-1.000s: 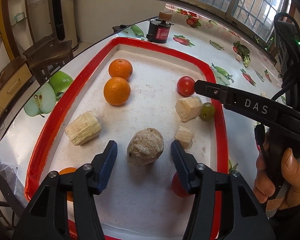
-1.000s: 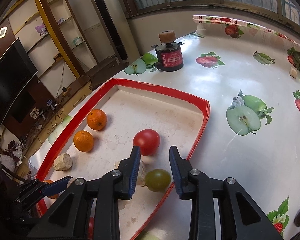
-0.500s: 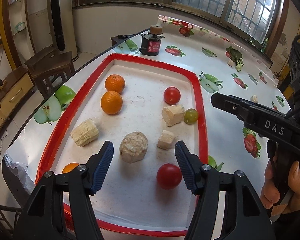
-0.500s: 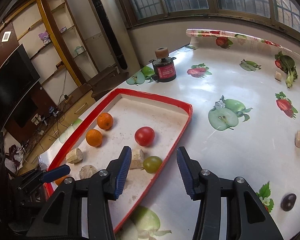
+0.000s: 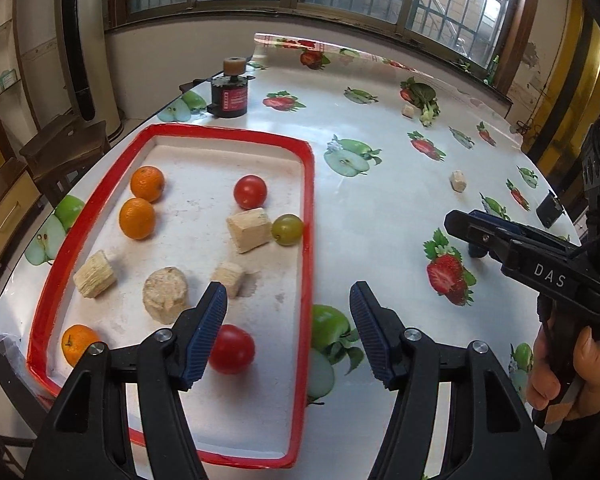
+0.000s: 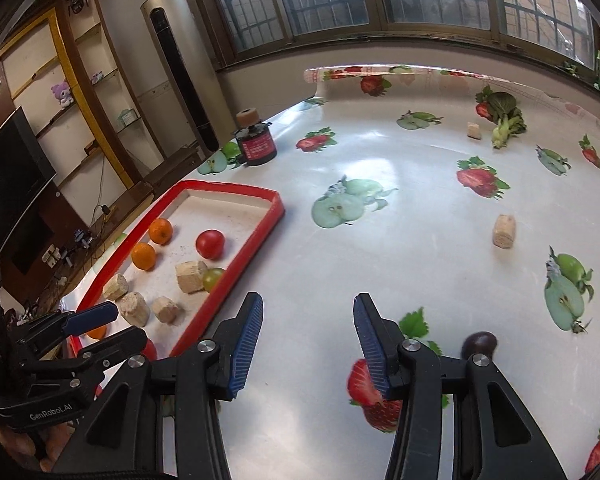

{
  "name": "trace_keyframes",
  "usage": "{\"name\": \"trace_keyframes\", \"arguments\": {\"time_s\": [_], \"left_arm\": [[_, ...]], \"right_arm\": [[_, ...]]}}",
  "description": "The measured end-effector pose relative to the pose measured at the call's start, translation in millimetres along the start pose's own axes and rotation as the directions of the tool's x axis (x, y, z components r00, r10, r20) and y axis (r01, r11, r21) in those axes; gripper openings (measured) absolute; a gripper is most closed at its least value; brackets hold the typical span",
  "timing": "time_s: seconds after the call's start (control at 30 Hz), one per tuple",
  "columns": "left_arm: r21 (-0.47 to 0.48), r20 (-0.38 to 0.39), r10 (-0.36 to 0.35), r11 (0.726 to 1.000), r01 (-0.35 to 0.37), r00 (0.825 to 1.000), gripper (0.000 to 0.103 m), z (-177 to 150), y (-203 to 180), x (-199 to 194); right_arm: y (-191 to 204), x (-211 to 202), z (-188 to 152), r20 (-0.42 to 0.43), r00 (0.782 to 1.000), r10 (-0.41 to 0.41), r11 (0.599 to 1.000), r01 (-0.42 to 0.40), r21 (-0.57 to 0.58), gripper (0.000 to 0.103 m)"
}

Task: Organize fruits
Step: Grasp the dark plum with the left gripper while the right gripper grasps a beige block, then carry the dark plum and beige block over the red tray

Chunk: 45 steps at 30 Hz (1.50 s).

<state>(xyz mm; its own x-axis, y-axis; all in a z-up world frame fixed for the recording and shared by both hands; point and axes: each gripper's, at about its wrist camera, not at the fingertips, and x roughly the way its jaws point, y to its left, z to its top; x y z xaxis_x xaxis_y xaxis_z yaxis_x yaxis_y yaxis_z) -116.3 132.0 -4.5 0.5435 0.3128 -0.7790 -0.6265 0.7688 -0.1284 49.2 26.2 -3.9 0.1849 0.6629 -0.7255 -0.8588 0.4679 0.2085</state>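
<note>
A red-rimmed tray (image 5: 309, 216) holds three oranges (image 5: 137, 218), two tomatoes (image 5: 250, 191), a green grape (image 5: 287, 230) and several beige chunks (image 5: 249, 230). My left gripper (image 5: 288, 332) hangs open over the tray's right rim, nothing between its fingers, with the nearer tomato (image 5: 232, 349) just behind the left finger. My right gripper (image 6: 308, 344) is open and empty above the bare tablecloth right of the tray (image 6: 236, 276). A dark plum (image 6: 479, 344) lies on the cloth just right of its right finger. A beige chunk (image 6: 505, 231) lies farther off.
A dark jar with a cork lid (image 5: 231, 94) stands beyond the tray. Another beige chunk (image 6: 474, 130) and a green vegetable (image 6: 504, 128) lie at the far side of the fruit-print cloth. A hand (image 5: 568, 376) holds the right gripper (image 5: 466, 236).
Both grippers have pulled back, up and to the right, away from the tray. The right jaws widened and the green grape stays in the tray. The left jaws no longer flank the round beige lump.
</note>
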Motion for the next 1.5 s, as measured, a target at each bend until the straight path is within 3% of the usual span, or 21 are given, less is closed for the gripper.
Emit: {"name": "trace_keyframes", "arguments": {"time_s": [0.33,0.6,0.8,1.13,1.17,1.2,1.3,1.5], "left_arm": [[0.073,-0.017,-0.078,0.994,0.079,0.997,0.063,2.4,-57.7,7.9],[0.145,-0.044,-0.147,0.978,0.152,0.988,0.063,7.4,-108.7,28.4],[0.148,-0.088,-0.220,0.962,0.231,0.972,0.063,21.0,-153.3,60.3],[0.153,-0.157,-0.210,0.960,0.234,0.965,0.062,27.8,-190.8,114.3],[0.172,-0.140,-0.198,0.960,0.221,0.970,0.059,27.9,-193.3,114.7],[0.190,-0.130,-0.180,0.961,0.203,0.975,0.045,27.8,-195.3,115.2],[0.182,-0.158,-0.252,0.943,0.279,0.955,0.022,28.7,-196.1,114.8],[0.205,-0.141,-0.217,0.948,0.242,0.966,0.022,24.2,-194.8,104.7]], "right_arm": [[-63.5,-28.1,-10.8,0.019,0.997,-0.077,0.993,0.075,0.091,0.049],[-111.8,-26.3,-4.7,0.017,0.989,-0.148,0.978,0.144,0.150,0.050],[-147.9,1.6,18.8,-0.008,0.984,-0.177,0.968,0.175,0.177,0.050],[-166.0,60.9,51.6,-0.062,0.985,-0.160,0.974,0.167,0.151,0.048],[-170.0,65.3,51.3,-0.072,0.986,-0.153,0.974,0.163,0.156,0.036],[-173.3,67.2,50.1,-0.078,0.986,-0.150,0.974,0.161,0.160,0.028],[-179.4,56.1,43.6,-0.054,0.986,-0.157,0.971,0.164,0.174,0.027],[-185.8,18.7,29.8,-0.010,0.985,-0.172,0.965,0.171,0.198,0.027]]}}
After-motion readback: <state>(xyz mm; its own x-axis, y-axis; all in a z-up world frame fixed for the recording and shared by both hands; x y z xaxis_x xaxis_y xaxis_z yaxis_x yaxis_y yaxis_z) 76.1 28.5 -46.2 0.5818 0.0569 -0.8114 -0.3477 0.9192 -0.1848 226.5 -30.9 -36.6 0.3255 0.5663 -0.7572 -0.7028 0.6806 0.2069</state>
